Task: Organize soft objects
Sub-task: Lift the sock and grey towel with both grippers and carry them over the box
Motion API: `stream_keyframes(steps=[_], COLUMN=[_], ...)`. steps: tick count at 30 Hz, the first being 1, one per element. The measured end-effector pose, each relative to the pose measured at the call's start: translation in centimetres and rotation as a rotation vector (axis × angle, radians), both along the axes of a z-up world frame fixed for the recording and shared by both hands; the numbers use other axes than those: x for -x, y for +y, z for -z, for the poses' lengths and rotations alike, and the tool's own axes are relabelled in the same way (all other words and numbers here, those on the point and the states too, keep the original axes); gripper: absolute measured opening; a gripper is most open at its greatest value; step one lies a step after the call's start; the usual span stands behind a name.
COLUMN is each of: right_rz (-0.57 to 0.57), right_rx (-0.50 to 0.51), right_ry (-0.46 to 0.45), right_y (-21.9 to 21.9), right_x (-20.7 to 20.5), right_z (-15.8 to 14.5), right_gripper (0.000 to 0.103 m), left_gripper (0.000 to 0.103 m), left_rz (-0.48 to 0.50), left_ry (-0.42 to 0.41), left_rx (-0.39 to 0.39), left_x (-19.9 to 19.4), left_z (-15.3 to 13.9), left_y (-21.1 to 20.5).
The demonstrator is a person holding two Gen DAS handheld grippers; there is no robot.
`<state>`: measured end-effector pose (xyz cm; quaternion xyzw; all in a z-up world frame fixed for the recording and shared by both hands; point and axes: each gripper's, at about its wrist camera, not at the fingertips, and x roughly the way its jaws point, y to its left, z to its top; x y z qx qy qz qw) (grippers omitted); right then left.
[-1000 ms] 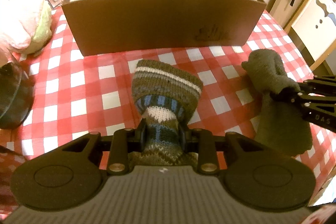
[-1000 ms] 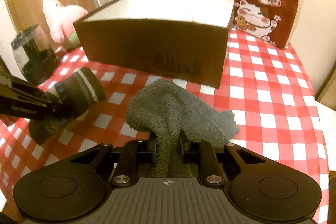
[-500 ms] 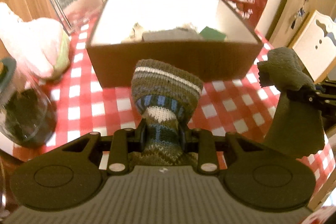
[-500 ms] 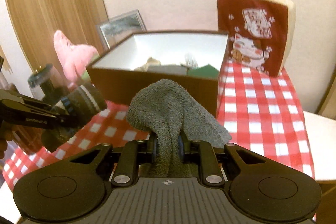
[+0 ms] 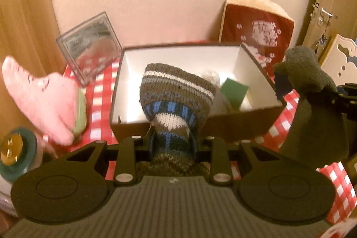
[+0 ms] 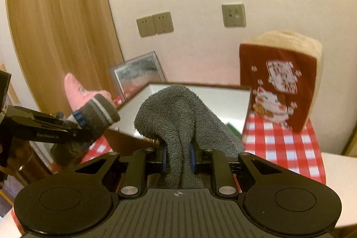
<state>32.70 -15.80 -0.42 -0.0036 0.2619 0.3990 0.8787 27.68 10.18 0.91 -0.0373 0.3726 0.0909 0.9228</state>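
My left gripper (image 5: 173, 144) is shut on a striped knit sock (image 5: 176, 93), brown with white and blue bands, held up in the air in front of the brown box (image 5: 234, 124). My right gripper (image 6: 177, 158) is shut on a grey fuzzy cloth (image 6: 178, 113) that droops over its jaws. In the left wrist view the grey cloth (image 5: 312, 104) hangs at the right, level with the box rim. In the right wrist view the striped sock (image 6: 96, 119) and left gripper (image 6: 75, 133) show at the left. The box has white inner walls and holds a green item (image 5: 234, 90) and other pieces.
A pink plush toy (image 5: 46, 102) lies left of the box on the red checked tablecloth (image 5: 98, 99). A picture frame (image 5: 89, 48) leans on the wall behind it. A red cat cushion (image 6: 281, 86) stands at the back right. A teal-lidded jar (image 5: 15, 148) sits at the near left.
Both grippers have risen with their loads; the box's inside now shows from above. The views tilted up toward the wall and its sockets.
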Motion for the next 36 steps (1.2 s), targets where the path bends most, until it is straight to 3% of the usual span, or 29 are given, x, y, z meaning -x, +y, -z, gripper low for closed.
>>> stream_keyframes(steps=[14, 30, 36], right_rz=[-0.037, -0.004, 0.008], right_rx=[-0.047, -0.025, -0.014], right_ry=[0.009, 0.107, 0.13], right_y=[5.8, 10.2, 10.9], right_x=[-7.6, -14.5, -15.9], right_z=[-2.0, 0.4, 1.3], right_gripper=[0.019, 0.019, 0.019], left_gripper=[0.028, 0.029, 0.038], left_rz=[0.014, -0.003, -0.012], left_ry=[-0.006, 0.078, 0.08], left_rx=[-0.048, -0.033, -0.032], left_x=[-8.4, -14.7, -16.0], left_z=[-1.4, 1.3, 2.2], left_y=[1.7, 5.5, 6.5])
